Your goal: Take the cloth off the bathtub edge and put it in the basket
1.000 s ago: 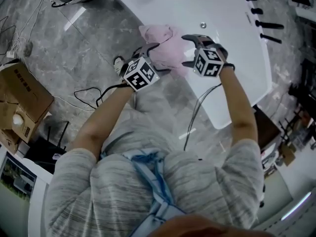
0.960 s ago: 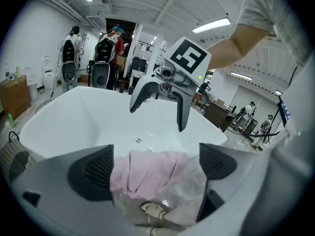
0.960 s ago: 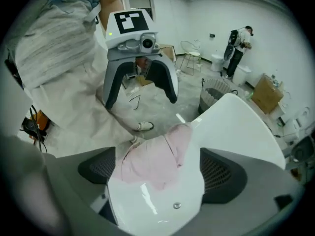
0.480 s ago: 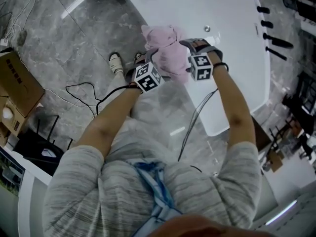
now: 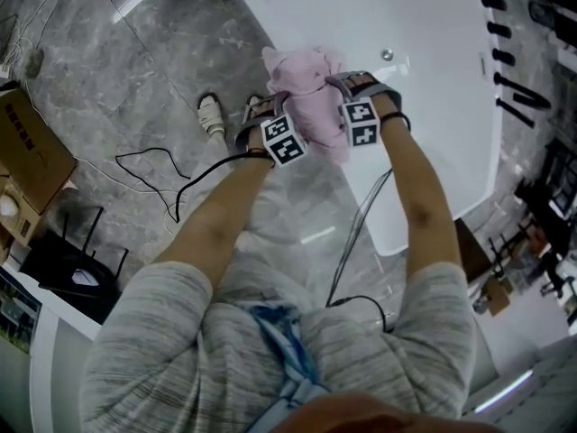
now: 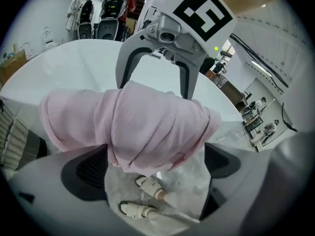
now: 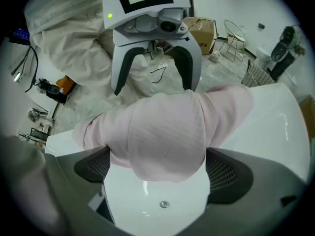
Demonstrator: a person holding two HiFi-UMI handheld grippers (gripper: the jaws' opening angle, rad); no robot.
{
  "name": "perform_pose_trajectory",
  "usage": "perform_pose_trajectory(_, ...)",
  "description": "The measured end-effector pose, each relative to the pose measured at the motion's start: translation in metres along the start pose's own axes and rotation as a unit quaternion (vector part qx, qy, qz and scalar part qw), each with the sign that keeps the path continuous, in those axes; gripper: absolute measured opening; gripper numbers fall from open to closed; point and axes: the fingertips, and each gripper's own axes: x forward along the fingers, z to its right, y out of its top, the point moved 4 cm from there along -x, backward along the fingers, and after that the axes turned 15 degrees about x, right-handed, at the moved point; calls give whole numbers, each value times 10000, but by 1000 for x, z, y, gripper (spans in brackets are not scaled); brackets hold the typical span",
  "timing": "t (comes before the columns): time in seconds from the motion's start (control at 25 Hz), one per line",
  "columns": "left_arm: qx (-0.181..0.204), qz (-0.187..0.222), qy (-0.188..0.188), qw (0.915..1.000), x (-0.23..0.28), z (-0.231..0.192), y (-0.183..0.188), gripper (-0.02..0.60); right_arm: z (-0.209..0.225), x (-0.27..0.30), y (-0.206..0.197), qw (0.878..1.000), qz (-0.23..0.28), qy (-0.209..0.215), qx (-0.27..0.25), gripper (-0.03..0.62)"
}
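Both grippers have closed in on the pink cloth since the earlier frame, where they hung just short of it with narrower jaws; now each straddles it from an opposite side.

From the head view, the cloth (image 5: 311,88) lies bunched over the bathtub's (image 5: 415,25) rim, on the edge nearest the person, partly on the white ledge and partly hanging toward the grey marble floor (image 5: 135,61). The left gripper (image 5: 270,106) comes at it from the floor side and the right gripper (image 5: 353,84) from over the tub side, their marker cubes near each other. A sandalled foot (image 5: 212,115) now shows on the floor just left of the left gripper.

In the left gripper view, the left gripper (image 6: 155,154) has its jaws spread wide, with the cloth (image 6: 147,124) filling the gap and its folds reaching both pads without being pinched. The right gripper (image 6: 157,48) faces it from behind the cloth, and two sandalled feet (image 6: 145,195) show below.

In the right gripper view, the right gripper (image 7: 157,168) is likewise spread wide around the cloth (image 7: 162,132), which bulges between the pads. The left gripper (image 7: 152,43) stands opposite, and the tub's drain (image 7: 164,204) sits below on the white basin.
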Motion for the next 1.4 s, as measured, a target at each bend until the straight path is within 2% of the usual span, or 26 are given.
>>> perform_pose_trajectory(0.24,-60,158,-106,9998,22,-6,6,601,1,12,7,9988,-123,459,-153,574)
perform_pose_trajectory(0.4,-250,61,-88,9996,29,-10,10,601,1,15,12,9963,-319,720,-338,572)
perform_pose_trajectory(0.6,-481,-243,58,9985,31,-11,13,600,2,15,15,9957,-478,735,-308,568)
perform_pose_trajectory(0.68,-480,-116,44,9988,29,-9,13,584,1,12,16,9954,-524,747,-285,522)
perform_pose_trajectory(0.8,-475,46,-149,9987,27,1,18,452,-4,8,12,9942,-637,838,-238,420)
perform_pose_trajectory(1.0,-363,199,-626,9972,21,24,26,163,-19,3,9,9934,-738,869,-109,258)
perform_pose_trajectory(1.08,-419,240,-776,9958,18,29,28,126,-24,1,7,9938,-787,782,-57,238)
perform_pose_trajectory(1.2,-469,295,-987,9936,10,35,32,116,-30,-4,7,9940,-856,673,10,225)
perform_pose_trajectory(1.4,-406,357,-1148,9919,-13,43,37,110,-46,-27,14,9950,-539,631,548,221)
